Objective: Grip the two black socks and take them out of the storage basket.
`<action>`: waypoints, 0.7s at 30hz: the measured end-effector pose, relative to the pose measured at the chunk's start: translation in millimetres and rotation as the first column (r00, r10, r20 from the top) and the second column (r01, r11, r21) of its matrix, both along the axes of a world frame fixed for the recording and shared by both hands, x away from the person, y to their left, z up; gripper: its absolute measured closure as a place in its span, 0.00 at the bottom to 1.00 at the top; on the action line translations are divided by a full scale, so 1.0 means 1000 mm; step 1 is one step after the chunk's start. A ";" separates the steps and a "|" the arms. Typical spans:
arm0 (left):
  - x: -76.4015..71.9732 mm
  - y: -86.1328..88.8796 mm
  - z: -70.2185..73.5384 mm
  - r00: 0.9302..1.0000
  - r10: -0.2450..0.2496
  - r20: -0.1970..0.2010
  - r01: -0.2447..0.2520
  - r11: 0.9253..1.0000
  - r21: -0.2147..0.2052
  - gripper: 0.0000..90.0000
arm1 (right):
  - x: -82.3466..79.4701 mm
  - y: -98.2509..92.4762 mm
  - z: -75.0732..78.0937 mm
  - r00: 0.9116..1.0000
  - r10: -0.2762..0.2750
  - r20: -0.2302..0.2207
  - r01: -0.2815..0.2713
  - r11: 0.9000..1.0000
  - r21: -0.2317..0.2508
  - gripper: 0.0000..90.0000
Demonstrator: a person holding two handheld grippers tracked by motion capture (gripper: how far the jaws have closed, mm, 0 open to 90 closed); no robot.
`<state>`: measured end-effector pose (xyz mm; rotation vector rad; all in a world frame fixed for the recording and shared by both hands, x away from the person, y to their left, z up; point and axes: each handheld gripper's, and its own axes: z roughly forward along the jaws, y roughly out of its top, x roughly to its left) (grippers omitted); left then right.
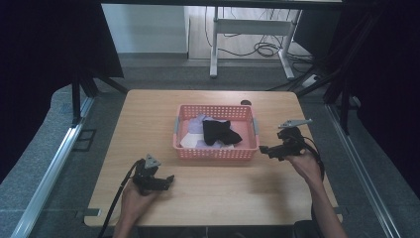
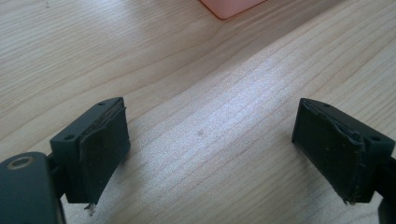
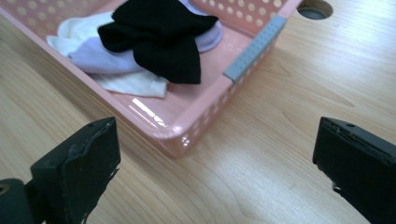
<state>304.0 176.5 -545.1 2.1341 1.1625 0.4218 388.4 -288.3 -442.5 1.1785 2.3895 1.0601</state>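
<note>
So far nothing's out: socks [image 1: 218, 132] sit in basket [image 1: 216, 153] on desk [image 1: 213, 193]; left claw [image 1: 168, 181] & right claw [image 1: 264, 149] both apart, empty.

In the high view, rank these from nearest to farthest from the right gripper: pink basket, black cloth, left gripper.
From the right gripper:
1. Pink basket, its near right corner just beside the gripper.
2. Black cloth, inside the basket, mid-right.
3. Left gripper, across the table's near left.
</note>
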 end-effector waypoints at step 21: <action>0.000 0.001 0.000 1.000 -0.006 0.000 0.006 1.000 0.007 0.12 | 0.046 0.061 0.021 0.993 0.098 -0.071 -0.104 0.990 -0.094 0.15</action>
